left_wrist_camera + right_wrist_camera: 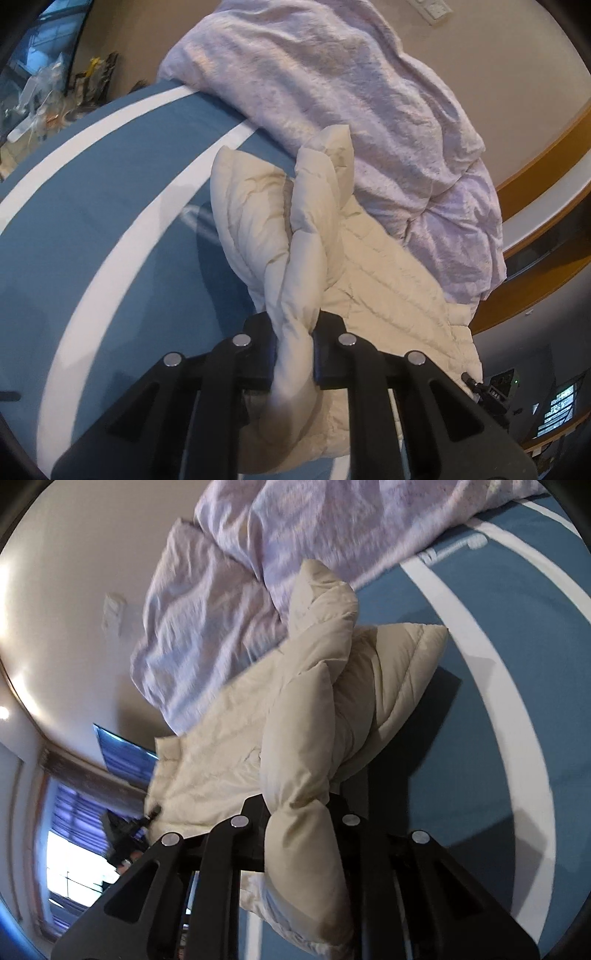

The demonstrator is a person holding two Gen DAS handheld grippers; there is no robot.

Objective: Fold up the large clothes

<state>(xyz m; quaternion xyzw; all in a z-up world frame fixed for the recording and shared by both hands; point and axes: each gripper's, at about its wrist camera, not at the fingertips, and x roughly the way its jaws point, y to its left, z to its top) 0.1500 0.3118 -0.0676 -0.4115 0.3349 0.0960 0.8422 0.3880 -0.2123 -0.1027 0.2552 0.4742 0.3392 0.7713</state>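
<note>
A cream quilted puffer jacket (388, 280) hangs stretched between my two grippers above a blue bed cover with white stripes (92, 221). My left gripper (295, 354) is shut on a bunched edge of the jacket. My right gripper (299, 830) is shut on another bunched edge of the same jacket (221, 753). The jacket's zipper pull (471, 380) dangles at its lower edge and shows in the right wrist view too (153, 812).
A crumpled lilac duvet (351, 110) lies heaped on the bed behind the jacket, also in the right wrist view (229, 572). Cluttered items (55, 92) stand beyond the bed's far left. A wall with a switch plate (112, 614) and a window (74, 849) lie beyond.
</note>
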